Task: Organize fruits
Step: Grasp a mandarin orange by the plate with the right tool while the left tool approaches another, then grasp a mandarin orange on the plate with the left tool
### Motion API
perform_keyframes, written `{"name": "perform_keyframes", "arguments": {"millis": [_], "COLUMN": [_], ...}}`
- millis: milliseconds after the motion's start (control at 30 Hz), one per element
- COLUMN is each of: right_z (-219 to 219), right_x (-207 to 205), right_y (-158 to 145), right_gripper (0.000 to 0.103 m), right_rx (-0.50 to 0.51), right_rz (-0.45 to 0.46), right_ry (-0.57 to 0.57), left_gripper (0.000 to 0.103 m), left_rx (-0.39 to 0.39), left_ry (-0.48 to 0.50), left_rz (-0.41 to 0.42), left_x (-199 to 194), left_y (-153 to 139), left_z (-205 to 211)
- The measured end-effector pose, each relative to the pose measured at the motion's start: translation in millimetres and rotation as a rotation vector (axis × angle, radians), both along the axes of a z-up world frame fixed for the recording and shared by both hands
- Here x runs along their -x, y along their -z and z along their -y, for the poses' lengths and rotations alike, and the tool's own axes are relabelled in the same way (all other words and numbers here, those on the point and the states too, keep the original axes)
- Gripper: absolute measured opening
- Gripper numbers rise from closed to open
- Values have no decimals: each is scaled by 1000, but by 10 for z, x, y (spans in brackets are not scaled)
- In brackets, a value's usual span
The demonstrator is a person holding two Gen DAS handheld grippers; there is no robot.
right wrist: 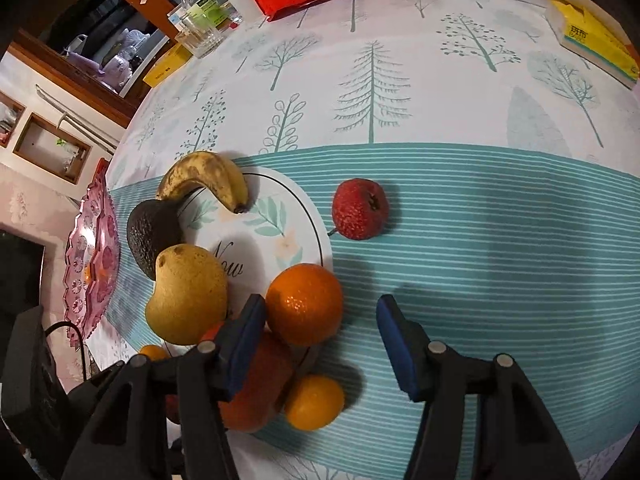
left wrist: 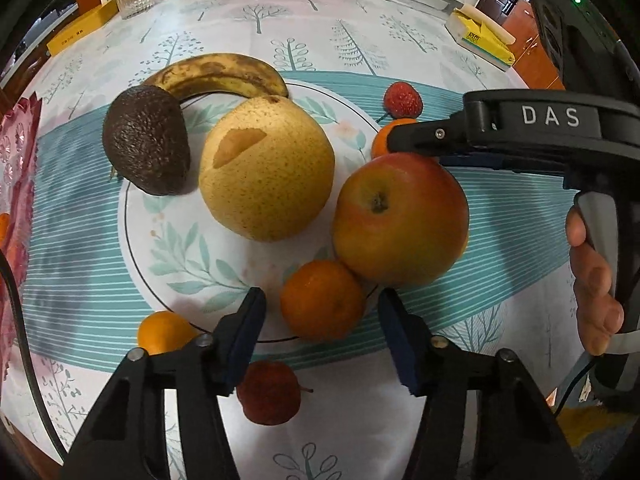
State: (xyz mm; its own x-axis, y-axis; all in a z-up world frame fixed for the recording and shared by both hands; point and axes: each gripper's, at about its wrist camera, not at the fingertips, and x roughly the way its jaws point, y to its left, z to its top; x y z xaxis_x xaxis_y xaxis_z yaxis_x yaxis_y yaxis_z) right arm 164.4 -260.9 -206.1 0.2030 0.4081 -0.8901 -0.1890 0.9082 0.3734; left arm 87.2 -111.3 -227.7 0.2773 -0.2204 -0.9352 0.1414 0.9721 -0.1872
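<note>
Above the plate (left wrist: 140, 240), both tongs (left wrist: 320, 312) (right wrist: 320, 320) angle steeply downward.

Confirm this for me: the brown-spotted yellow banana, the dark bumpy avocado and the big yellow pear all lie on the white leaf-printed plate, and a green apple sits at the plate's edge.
One detail is wrong: the apple is red and yellow, not green, as the left wrist view shows. The brown-spotted yellow banana, dark bumpy avocado and big yellow pear do lie on the white leaf-printed plate.
</note>
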Motion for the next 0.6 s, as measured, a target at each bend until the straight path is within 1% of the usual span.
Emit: {"name": "perform_keyframes", "arguments": {"millis": [33, 200, 300, 367, 400, 500, 600], "right_z": [-8, -41, -66, -84, -98, -134, -134], "right_x": [-3, -40, -61, -65, -62, -41, -20], "right_y": [2, 30, 53, 58, 49, 13, -10], "right_gripper": [51, 50, 49, 44, 41, 40, 40], "right_rx": [-5, -22, -22, -34, -35, -2, 7], "right_rz": [-1, -15, -20, -23, -19, 2, 9], "right_ry": [-4, -9, -12, -19, -24, -34, -39], "left_gripper": [55, 53, 46, 40, 39, 38, 38], "left_rx": [-2, -13, -8, -17, -18, 16, 22], "left_ry": [2, 19, 27, 22, 17, 4, -14], "left_rz": [3, 13, 15, 15, 14, 4, 4], "left_x": [-1, -20, -18, -17, -18, -15, -10], "left_y": [-2, 2, 6, 7, 8, 8, 11], "left_z": [11, 58, 87, 88, 77, -4, -42]}}
